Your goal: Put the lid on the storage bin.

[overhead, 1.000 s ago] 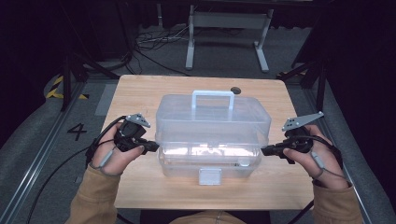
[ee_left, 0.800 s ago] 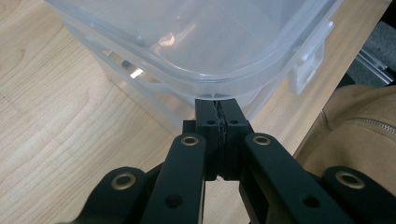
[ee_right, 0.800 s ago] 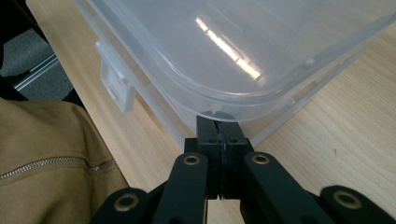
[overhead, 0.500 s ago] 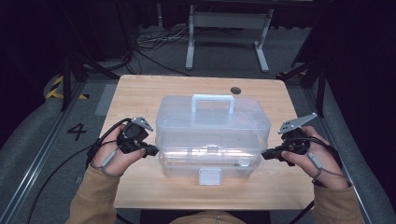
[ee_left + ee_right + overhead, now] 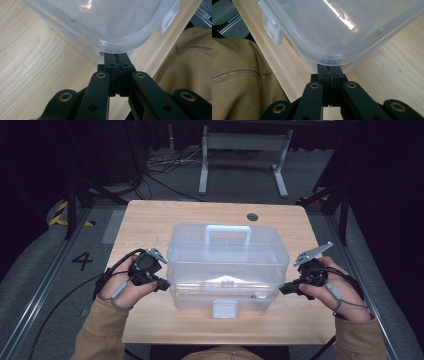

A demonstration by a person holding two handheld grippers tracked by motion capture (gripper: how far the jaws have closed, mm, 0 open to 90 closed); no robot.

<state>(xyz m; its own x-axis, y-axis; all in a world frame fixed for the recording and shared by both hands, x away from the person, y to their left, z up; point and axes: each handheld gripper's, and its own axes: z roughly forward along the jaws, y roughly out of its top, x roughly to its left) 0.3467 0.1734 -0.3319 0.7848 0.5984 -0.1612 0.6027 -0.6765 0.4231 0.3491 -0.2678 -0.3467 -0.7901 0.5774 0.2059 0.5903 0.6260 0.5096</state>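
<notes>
Lid-lifting looks like the work in hand: the clear plastic box (image 5: 227, 270) sits mid-table, a little nearer the person, with its front latch (image 5: 224, 308) hanging loose and its lid (image 5: 227, 251) raised at the front.

At the left, the left gripper (image 5: 163, 284) has its jaws pressed together, tips tucked under the overhanging lid rim (image 5: 112, 48) at the box's near left corner. Closed jaws probably serve here as a thin wedge, prying from below rather than pinching.

Past the box, the right gripper (image 5: 283, 290) mirrors this, jaws likewise together and slid beneath the lid's edge (image 5: 329, 60) at the near right corner. Lifting from both ends would likely keep the lid level as it hinges back.

Bare wooden table (image 5: 150, 220) lies to each side and behind the box, so the lid seems to have room to swing open rearward. The near table edge is close to the person's sleeves (image 5: 100, 330), leaving little space for pulling back.
</notes>
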